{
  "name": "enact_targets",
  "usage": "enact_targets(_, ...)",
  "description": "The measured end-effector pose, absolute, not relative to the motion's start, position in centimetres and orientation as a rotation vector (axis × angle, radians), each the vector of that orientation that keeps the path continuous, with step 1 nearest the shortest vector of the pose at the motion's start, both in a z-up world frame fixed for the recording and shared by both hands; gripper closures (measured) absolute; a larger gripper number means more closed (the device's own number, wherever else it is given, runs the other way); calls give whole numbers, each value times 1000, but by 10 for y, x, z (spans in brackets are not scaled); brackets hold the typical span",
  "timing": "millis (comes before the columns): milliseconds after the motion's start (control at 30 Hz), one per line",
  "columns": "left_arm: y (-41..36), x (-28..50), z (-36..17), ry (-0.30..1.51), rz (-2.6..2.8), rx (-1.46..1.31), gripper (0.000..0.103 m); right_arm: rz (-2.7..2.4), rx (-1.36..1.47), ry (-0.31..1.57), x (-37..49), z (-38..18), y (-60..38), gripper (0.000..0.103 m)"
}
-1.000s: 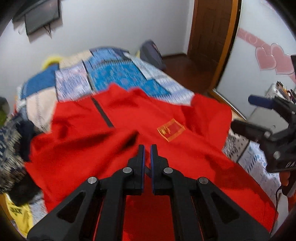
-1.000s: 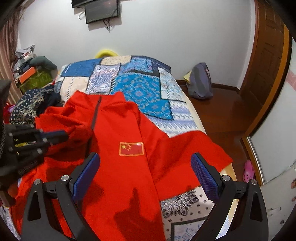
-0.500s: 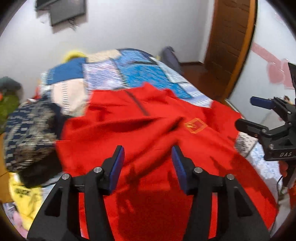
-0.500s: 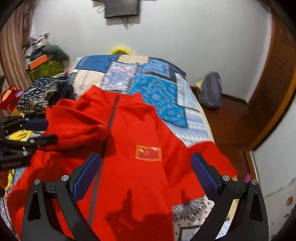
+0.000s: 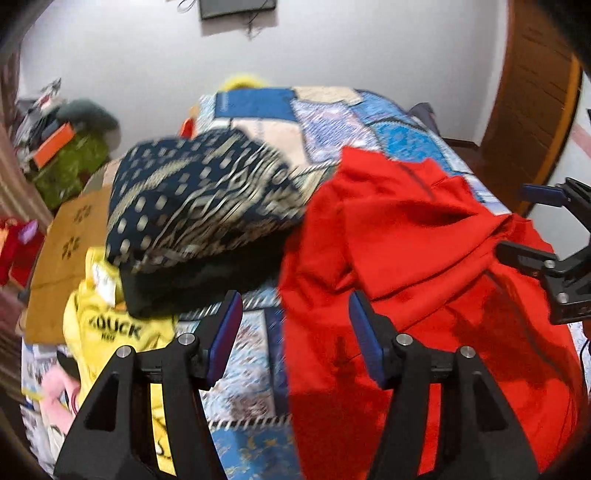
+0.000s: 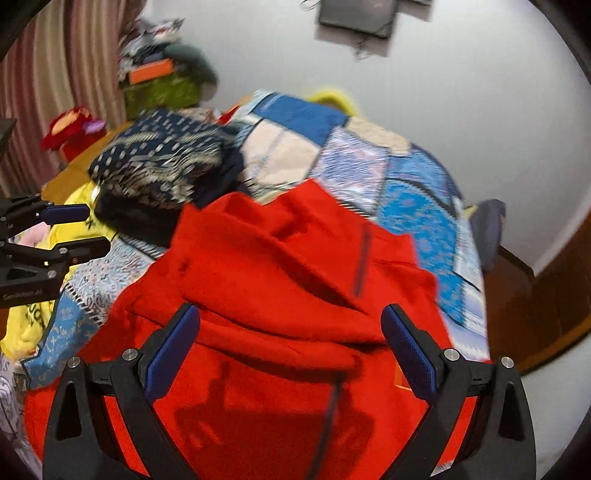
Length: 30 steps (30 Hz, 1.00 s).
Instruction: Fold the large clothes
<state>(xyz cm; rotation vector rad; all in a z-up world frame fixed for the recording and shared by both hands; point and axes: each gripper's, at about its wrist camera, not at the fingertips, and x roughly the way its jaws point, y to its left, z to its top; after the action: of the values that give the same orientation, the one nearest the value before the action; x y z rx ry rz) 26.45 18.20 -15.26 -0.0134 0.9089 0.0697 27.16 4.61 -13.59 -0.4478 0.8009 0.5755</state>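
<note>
Around my bed sits plenty of clutter. The patchwork quilt [image 5: 332,122] covers the bed. On its left side lies a dark patterned cloth [image 5: 192,206], bunched over a black garment [image 5: 199,284]. A yellow shirt [image 5: 110,332] spills off the bed's left edge. Beyond the bed's head, a screen [image 6: 358,16] hangs on the wall. A wooden door [image 5: 532,96] stands right of the bed.
</note>
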Motion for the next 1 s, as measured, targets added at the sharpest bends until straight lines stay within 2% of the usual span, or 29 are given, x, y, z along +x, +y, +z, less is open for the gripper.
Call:
enact_targets(333,214,246,-201,996,95,-97,44,574,-628,962,296,-218,109,7)
enact_targets(500,204,244,-228,1046,57,-115,44,590,-643,964,297,-230,108,12)
enact_targets(533,202,244,-230,1052,48,-114,44,597,-642,954,296,-229,107,15)
enact_targets(567,198,245,-234,1060,37,-112,44,604,-637,947,296,-227,106,25)
enact_targets(600,194,246,-236,1065,29,-108,44,602,-632,943,297,-226,105,41)
enact_targets(633,190,247,-237,1066,25,-108,44,588,-634,938,297,-225,108,51)
enact_targets(667,187,248,-238,1070,22,-102,44,579,-629,936,299,-223,108,65)
enact_targets(767,176,252,-238,1069,9,-84,44,611,-568,935,302,-211,105,85)
enact_targets(900,167,257,-235,1061,1,-71,37,610,-533,847,301,-178,96,94)
enact_targets(1000,160,265,-235,1061,-2,-62,36,572,-467,756,305,-136,73,95)
